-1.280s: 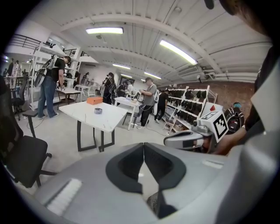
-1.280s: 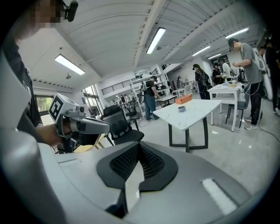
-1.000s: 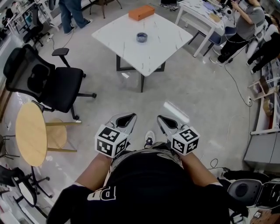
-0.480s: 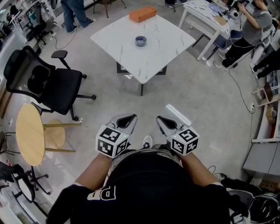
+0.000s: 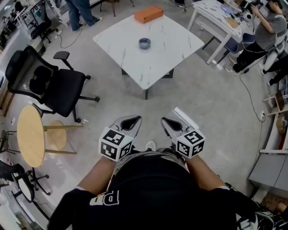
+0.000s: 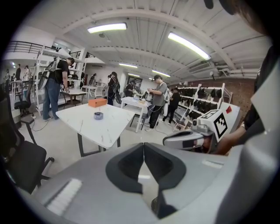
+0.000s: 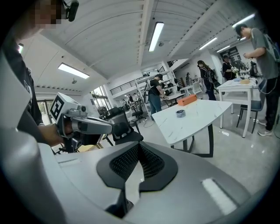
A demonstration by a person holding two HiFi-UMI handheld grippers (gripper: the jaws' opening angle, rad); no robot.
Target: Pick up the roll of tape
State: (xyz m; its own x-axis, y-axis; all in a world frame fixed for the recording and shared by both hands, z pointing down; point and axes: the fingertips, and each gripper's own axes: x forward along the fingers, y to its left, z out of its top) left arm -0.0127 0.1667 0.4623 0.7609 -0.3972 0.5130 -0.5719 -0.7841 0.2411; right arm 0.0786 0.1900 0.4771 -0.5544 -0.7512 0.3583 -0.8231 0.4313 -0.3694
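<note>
The roll of tape (image 5: 144, 43) is a small dark blue-grey ring lying flat near the middle of a white square table (image 5: 162, 58), far ahead of both grippers. It also shows small in the left gripper view as the tape (image 6: 99, 115) and in the right gripper view as the tape (image 7: 180, 113). My left gripper (image 5: 130, 120) and right gripper (image 5: 168, 121) are held side by side close to the person's body, over the floor. Both are shut with nothing between the jaws, as seen at the left gripper (image 6: 143, 144) and the right gripper (image 7: 138, 144).
An orange box (image 5: 148, 13) lies at the table's far edge. A black office chair (image 5: 49, 85) and a round wooden table (image 5: 30, 134) stand to the left. A white desk (image 5: 211, 18) with a seated person is at the upper right; another person stands at the upper left.
The white table with the tape has drifted slightly nearer and lower in the head view as the person moves toward it. Both grippers stay shut and in the same pose.
</note>
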